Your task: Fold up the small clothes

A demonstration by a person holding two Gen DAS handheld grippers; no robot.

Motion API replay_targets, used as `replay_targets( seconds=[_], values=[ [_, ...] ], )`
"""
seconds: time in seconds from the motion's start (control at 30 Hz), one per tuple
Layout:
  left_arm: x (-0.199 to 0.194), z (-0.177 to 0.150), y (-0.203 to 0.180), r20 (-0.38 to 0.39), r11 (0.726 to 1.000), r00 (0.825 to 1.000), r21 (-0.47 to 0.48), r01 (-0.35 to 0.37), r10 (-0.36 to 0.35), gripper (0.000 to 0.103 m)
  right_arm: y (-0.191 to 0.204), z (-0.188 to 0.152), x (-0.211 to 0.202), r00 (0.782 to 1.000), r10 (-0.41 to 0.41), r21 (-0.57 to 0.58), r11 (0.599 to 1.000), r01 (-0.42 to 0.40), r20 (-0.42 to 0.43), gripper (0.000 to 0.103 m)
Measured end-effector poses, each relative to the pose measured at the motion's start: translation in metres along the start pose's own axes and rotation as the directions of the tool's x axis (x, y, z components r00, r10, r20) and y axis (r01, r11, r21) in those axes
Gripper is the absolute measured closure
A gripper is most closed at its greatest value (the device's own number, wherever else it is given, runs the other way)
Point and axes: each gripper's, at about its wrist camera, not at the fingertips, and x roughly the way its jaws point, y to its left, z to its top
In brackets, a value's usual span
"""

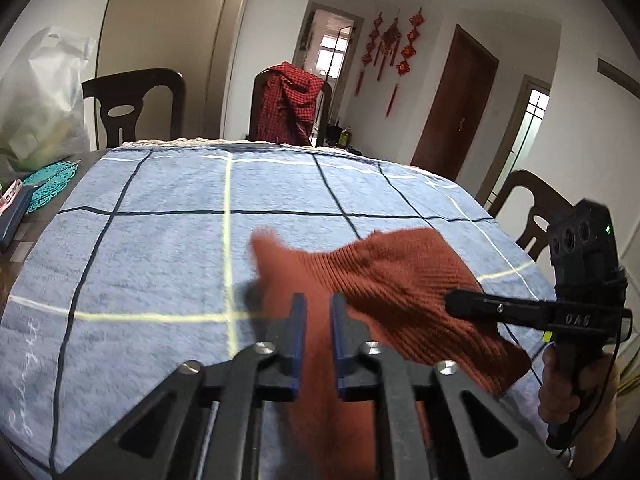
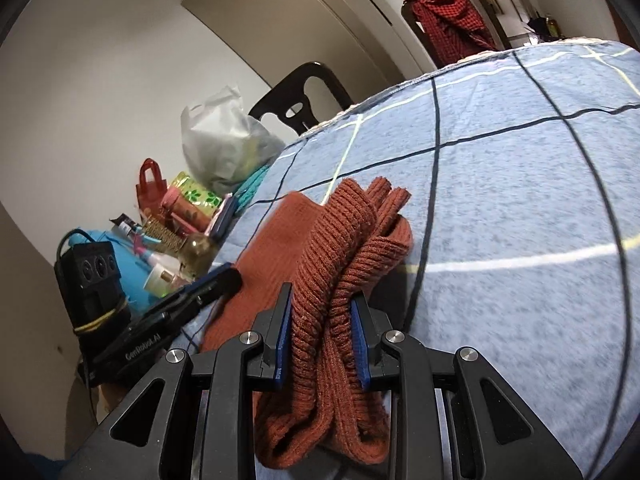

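the left gripper is pinched on one end of the rust knit garment, which stretches left to right above the blue checked cloth; its left corner is blurred, perhaps flapping. the right gripper clamps the bunched other end, whose lower folds are hidden between the jaws.

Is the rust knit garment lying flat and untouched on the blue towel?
No: the right claw is shut on a bunched fold of the rust knit garment, raised over the blue checked towel.
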Motion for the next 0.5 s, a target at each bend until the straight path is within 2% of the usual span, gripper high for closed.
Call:
replay_targets(
  seconds=[0.13,0.23,0.33,0.37,0.5],
  values=[
    [0.023,-0.006,0.015,-0.071,0.998,0.996,-0.020,-0.063,0.062,0.090,-0.023,-0.001,0.013,0.998,-0.059,0.041,0.997,0.061,-0.032,0.075],
    [0.022,-0.018,0.016,-0.079,0.998,0.996,-0.029,-0.052,0.049,0.090,-0.039,-0.008,0.009,0.993,-0.105,0.066,0.992,0.108,-0.056,0.071],
    [0.015,-0.022,0.014,-0.070,0.998,0.997,-0.059,-0.029,0.025,0.090,-0.046,-0.013,0.000,0.994,-0.093,0.088,0.991,0.098,-0.059,0.070],
    [0.014,-0.023,0.015,-0.074,0.997,0.997,-0.074,-0.024,0.018,0.088,-0.047,-0.014,-0.002,0.994,-0.089,0.094,0.991,0.094,-0.059,0.070],
    [0.018,-0.033,0.021,-0.103,0.991,0.995,-0.132,-0.003,-0.010,0.067,-0.046,-0.012,0.002,0.993,-0.077,0.087,0.993,0.085,-0.088,0.070]
  ],
)
